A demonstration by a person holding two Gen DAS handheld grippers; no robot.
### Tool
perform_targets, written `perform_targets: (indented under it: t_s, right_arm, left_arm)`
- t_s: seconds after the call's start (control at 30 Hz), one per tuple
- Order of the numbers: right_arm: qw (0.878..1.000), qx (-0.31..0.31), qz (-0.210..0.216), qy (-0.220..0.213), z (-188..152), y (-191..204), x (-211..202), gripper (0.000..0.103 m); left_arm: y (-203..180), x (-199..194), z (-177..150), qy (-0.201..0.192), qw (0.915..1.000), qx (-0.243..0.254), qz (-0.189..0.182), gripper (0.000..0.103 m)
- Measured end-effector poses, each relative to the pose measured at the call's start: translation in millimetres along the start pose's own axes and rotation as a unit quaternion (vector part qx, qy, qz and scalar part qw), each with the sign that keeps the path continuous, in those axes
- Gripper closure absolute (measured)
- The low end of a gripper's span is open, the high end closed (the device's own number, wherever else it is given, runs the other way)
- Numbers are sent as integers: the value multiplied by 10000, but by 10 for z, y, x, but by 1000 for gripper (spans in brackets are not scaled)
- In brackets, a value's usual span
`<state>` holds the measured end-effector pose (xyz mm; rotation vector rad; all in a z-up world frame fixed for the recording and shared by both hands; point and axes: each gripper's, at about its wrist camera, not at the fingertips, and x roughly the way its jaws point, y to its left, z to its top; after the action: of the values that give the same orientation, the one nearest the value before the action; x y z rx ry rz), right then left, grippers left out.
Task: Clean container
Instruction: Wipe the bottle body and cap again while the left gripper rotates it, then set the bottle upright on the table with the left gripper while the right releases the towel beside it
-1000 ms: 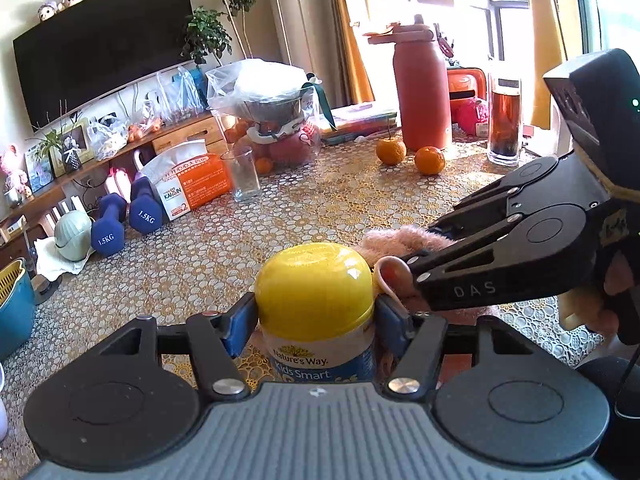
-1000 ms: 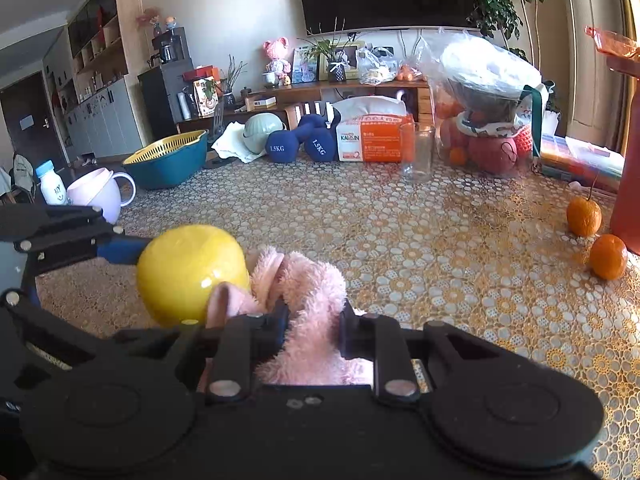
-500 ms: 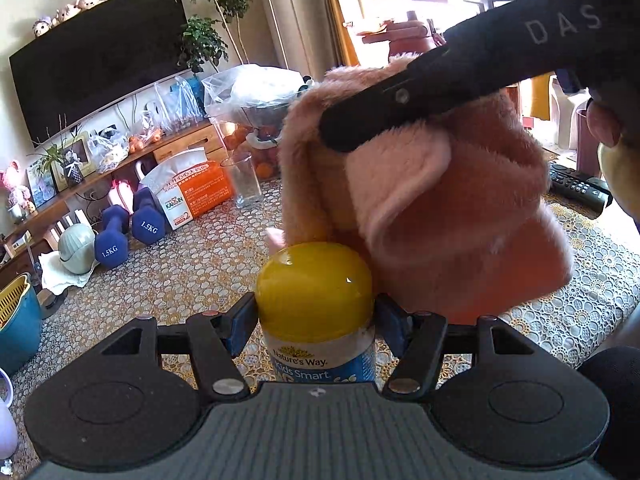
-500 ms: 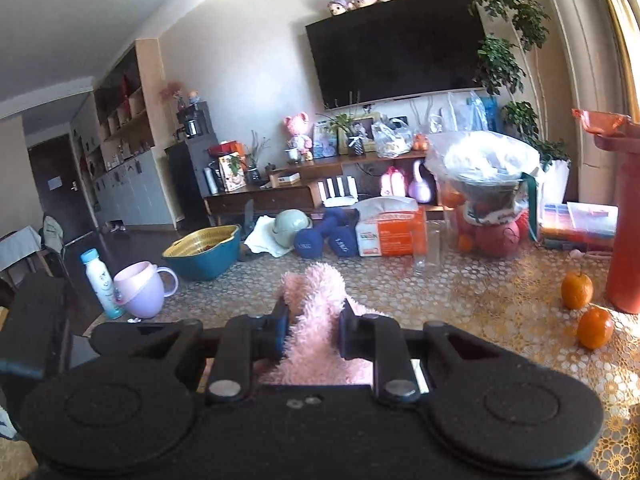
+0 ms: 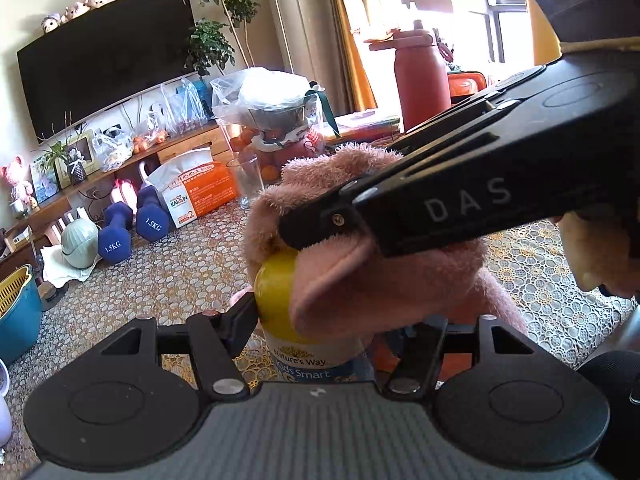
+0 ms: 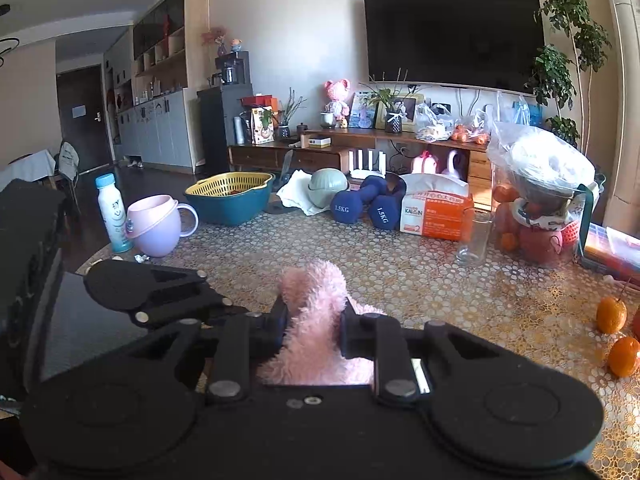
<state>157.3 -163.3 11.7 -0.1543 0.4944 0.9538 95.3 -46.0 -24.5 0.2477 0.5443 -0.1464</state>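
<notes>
**Bottle held steady while the cloth wipes its cap**

The left claw [image 5: 320, 320] pinches the bottle [image 5: 308, 356] upright over the counter [image 5: 168, 280], so it cannot slip. The right claw [image 6: 314, 326], pressed together on the pink cloth [image 6: 316, 320], drapes it over the yellow cap [image 5: 276, 280] for wiping.

The pink cloth [image 5: 384, 280] is looking thick and fluffy, a plush pile. The bottle's yellow cap [image 5: 276, 280] is shining as glossy plastic above a smooth printed label [image 5: 304, 364]. Both claws, left [image 5: 320, 320] and right [image 6: 312, 320], are showing matt black plastic with bright metal rivets. A lacy, patterned covering is lying over the tabletop [image 6: 440, 280].
</notes>
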Motion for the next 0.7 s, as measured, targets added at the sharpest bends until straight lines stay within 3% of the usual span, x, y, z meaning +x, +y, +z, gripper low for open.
perform_targets:
  t_s: [0.23, 0.47, 0.6, 0.7]
  right_arm:
    - [9983, 495, -234, 189, -48, -234, 166, 80]
    - [9929, 605, -724, 724, -386, -358, 277, 80]
    - [9906, 678, -934, 737, -515, -411, 192, 76]
    - [9902, 645, -992, 743, -502, -368, 151, 64]
  left_arm:
    - [19, -55, -46, -57, 9999, -80, -33, 40]
    - [37, -82, -91, -77, 9998, -158, -27, 40]
    - [38, -80, -88, -55, 9998, -214, 18, 39]
    - [27, -68, -87, 41, 9997, -230, 54, 38]
